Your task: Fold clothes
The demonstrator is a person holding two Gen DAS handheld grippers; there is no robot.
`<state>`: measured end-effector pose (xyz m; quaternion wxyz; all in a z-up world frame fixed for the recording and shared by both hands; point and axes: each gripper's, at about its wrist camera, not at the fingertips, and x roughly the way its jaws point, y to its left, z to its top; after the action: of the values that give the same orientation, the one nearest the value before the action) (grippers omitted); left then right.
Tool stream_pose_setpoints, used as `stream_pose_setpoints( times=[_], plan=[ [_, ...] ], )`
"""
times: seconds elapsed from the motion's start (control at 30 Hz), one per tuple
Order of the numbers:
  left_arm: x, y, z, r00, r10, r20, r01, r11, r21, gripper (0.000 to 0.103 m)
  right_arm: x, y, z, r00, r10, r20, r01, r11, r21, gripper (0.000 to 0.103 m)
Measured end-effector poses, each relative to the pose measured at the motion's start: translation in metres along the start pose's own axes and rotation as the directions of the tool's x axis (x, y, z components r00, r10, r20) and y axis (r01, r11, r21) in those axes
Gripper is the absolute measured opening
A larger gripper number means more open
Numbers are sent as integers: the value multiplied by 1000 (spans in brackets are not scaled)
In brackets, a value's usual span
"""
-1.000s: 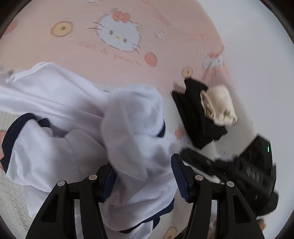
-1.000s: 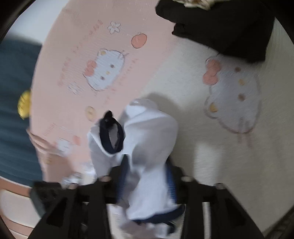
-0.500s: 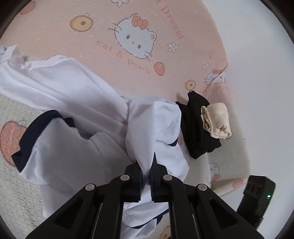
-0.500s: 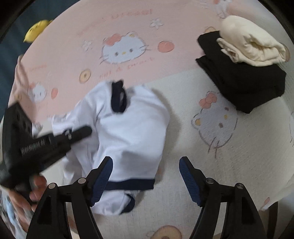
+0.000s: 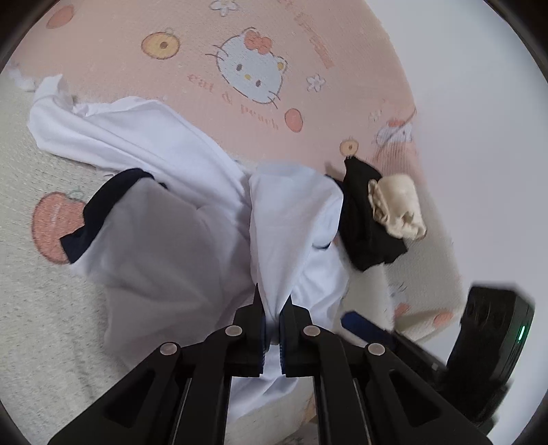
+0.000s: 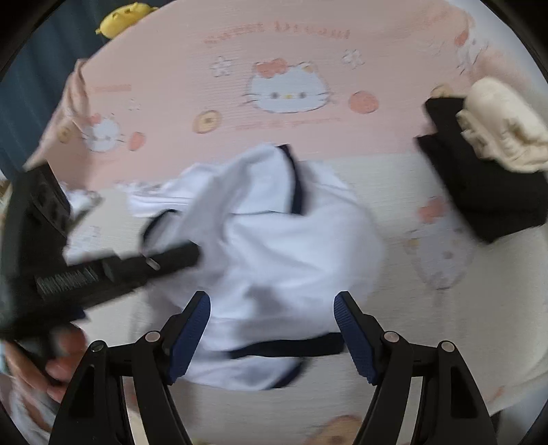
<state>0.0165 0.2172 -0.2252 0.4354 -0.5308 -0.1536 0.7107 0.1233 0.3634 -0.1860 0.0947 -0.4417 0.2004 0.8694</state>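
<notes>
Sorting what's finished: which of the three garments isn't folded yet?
The white shirt with navy trim, rumpled and pinched by the left gripper; the black garment and cream garment are stacked folded.

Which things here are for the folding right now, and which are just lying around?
For the folding:
- white shirt
- left gripper, shut on it
- right gripper, open above it

Just lying around:
- black garment
- cream garment
- yellow toy

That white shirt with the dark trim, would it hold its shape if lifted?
Probably not. The white shirt bunches into a thin pleat where the left gripper pinches it, so it looks floppy. Its draped, crumpled folds suggest light cloth that would sag and trail.
</notes>
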Motion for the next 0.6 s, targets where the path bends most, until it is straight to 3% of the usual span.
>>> stream_pose_setpoints(
  times=[0.13, 0.27, 0.43, 0.47, 0.53, 0.6],
  plan=[
    [-3, 2, -11, 1000, 27, -2, -27, 1000, 15, 4, 1, -8, 4, 991, 136, -16, -131, 975, 178, 74],
    [-3, 10, -19, 1000, 26, -16, -27, 1000, -8, 4, -2, -19, 7, 971, 234, 43, -234, 908, 348, 74],
    [-4, 21, -29, 999, 25, -38, -26, 999, -22, 4, 7, -22, 17, 977, 204, 61, -210, 879, 428, 71],
    [-5, 23, -32, 998, 43, -38, -43, 999, -15, 4, 11, -20, 20, 979, 196, 53, -199, 883, 426, 68],
    [-7, 26, -35, 996, 84, -40, -84, 996, 1, 4, 19, -16, 25, 979, 198, 41, -197, 888, 416, 50],
    [-9, 29, -36, 996, 83, -41, -83, 997, -2, 4, 29, -10, 28, 980, 199, 17, -190, 898, 396, 47]
  ],
)
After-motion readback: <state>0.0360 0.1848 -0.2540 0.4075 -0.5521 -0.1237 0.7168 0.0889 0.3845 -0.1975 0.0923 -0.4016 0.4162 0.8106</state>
